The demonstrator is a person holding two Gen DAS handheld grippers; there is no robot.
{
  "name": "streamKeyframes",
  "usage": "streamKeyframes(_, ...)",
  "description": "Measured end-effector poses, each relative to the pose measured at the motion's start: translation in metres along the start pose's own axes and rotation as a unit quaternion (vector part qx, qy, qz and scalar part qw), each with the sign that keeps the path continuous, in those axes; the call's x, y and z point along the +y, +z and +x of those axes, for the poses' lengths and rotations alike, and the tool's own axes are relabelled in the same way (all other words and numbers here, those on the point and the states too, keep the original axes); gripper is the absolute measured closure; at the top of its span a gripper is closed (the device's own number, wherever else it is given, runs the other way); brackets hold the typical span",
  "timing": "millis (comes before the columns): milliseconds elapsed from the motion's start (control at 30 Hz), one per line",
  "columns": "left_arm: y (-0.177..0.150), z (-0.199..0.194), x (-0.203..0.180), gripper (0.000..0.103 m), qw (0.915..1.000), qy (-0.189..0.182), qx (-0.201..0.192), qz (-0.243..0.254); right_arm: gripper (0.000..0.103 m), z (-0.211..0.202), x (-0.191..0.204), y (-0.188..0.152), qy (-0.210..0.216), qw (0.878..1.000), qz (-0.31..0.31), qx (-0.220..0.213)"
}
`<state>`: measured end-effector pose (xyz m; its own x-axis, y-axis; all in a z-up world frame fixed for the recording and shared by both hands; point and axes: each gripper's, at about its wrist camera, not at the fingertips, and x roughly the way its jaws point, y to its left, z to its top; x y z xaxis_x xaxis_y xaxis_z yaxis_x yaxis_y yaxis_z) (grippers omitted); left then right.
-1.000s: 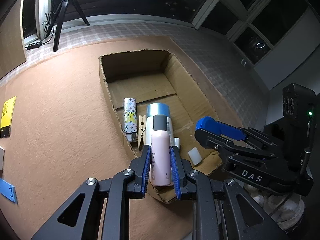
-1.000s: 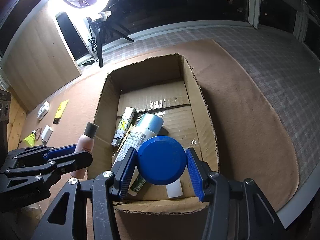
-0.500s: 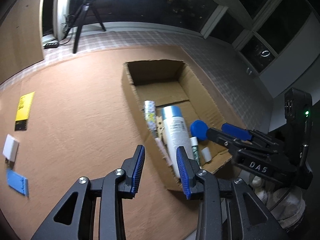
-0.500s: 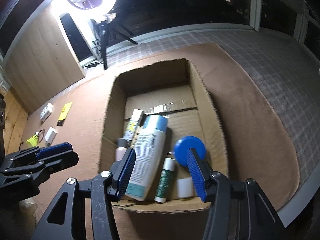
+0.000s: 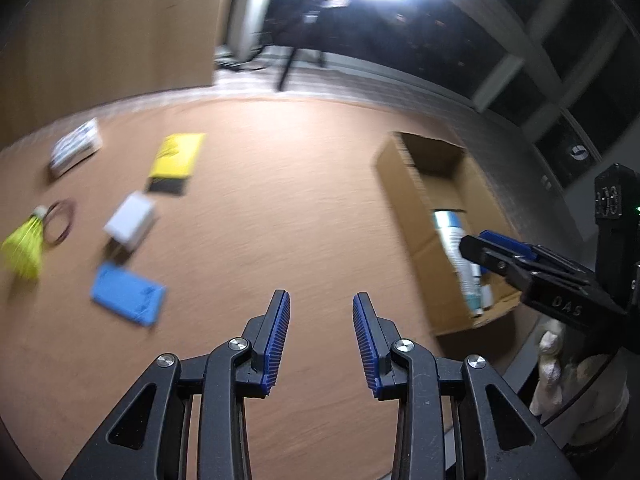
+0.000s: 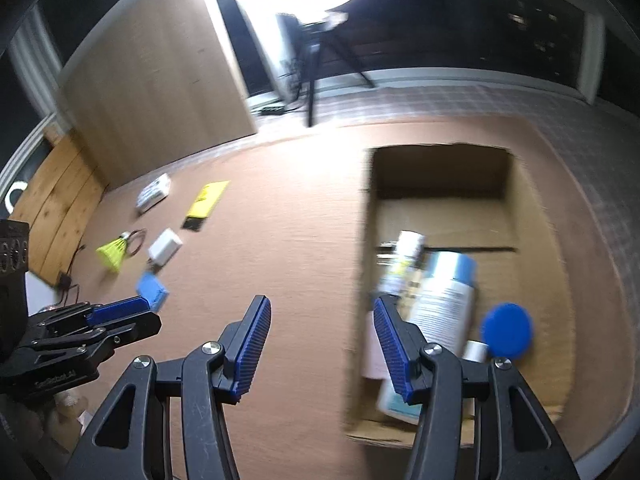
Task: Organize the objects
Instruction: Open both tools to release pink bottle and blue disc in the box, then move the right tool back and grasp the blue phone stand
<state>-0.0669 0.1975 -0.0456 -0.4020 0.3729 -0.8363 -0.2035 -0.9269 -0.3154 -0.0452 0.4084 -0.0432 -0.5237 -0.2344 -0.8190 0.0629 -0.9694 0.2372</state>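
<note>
Both views have swung left off the box (image 6: 440, 200); two released tools (image 5: 321, 312) (image 6: 322, 320) face six loose items.

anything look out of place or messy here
Six items lie scattered on the brown mat, outside the cardboard box: a yellow shuttlecock, a thin ring, a white block, a blue packet, a yellow card and a white pack. Nothing looks spilled or broken, though blur hides detail.

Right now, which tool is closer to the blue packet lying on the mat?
Left. The left tool hangs beside the blue packet; the right tool is farther off, by the cardboard box.
</note>
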Motion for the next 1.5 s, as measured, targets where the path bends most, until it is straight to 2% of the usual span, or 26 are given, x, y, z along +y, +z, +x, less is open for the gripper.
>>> streamKeyframes(200,-0.022,-0.013,0.063,0.068,0.998,0.025,0.002,-0.057,0.053,0.025,0.047,0.005,0.036,0.998,-0.041,0.022)
streamKeyframes(367,-0.043,-0.016,0.11,0.068,0.9939,0.026,0.009,-0.106,0.053,0.049,0.085,0.009,0.068,0.994,-0.071,0.048)
streamKeyframes(567,-0.057,-0.014,0.144,0.068,0.9899,0.018,0.01,-0.14,0.053,0.085,0.126,0.016,0.113,0.985,-0.098,0.091)
streamKeyframes(733,-0.059,-0.01,0.157,0.068,0.9889,0.014,0.014,-0.147,0.053,0.118,0.157,0.02,0.133,0.976,-0.119,0.126)
streamKeyframes(967,-0.064,-0.007,0.168,0.068,0.9882,0.005,0.02,-0.152,0.053,0.156,0.175,0.024,0.151,0.969,-0.107,0.163)
streamKeyframes(1267,-0.07,-0.011,0.186,0.068,0.9859,0.006,0.021,-0.166,0.054,0.178,0.187,0.019,0.156,0.965,-0.097,0.186)
streamKeyframes(1500,-0.073,-0.015,0.195,0.068,0.9857,0.005,0.02,-0.167,0.054,0.178,0.195,0.012,0.169,0.96,-0.096,0.202)
